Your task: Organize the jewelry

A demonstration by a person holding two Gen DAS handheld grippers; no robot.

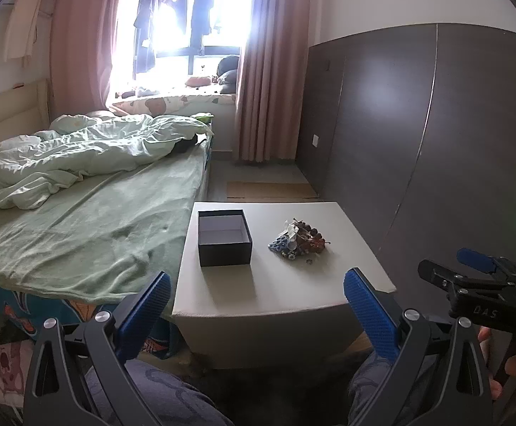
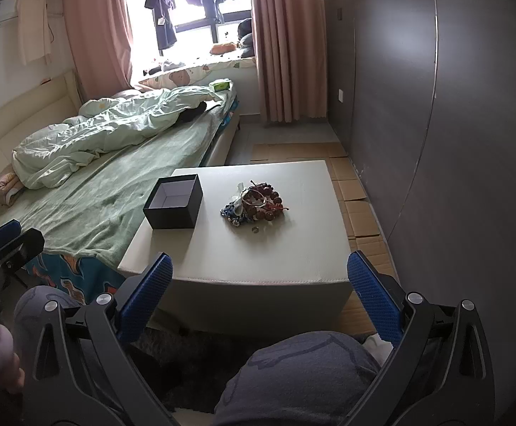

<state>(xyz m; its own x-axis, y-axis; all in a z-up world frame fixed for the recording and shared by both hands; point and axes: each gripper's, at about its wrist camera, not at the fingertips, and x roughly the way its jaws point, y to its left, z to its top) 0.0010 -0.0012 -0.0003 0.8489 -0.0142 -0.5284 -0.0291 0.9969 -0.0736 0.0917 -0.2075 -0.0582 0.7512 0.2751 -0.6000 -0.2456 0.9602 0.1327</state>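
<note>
Jewelry pile (image 2: 252,204) lies on the bench (image 2: 293,248), right of the empty black box (image 2: 173,206). Left hand-held gripper (image 1: 256,296) and right hand-held gripper (image 2: 259,278) both stand wide apart, holding nothing, short of the bench.

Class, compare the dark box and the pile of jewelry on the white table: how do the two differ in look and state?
The dark box is one rigid, square-edged thing; the pile of jewelry is a loose, irregular heap. The box is plain dark outside and pale inside, while the pile mixes reddish-brown beads, blue pieces and metal bangles. The box looks empty. Both rest on the white table, apart from each other.
</note>
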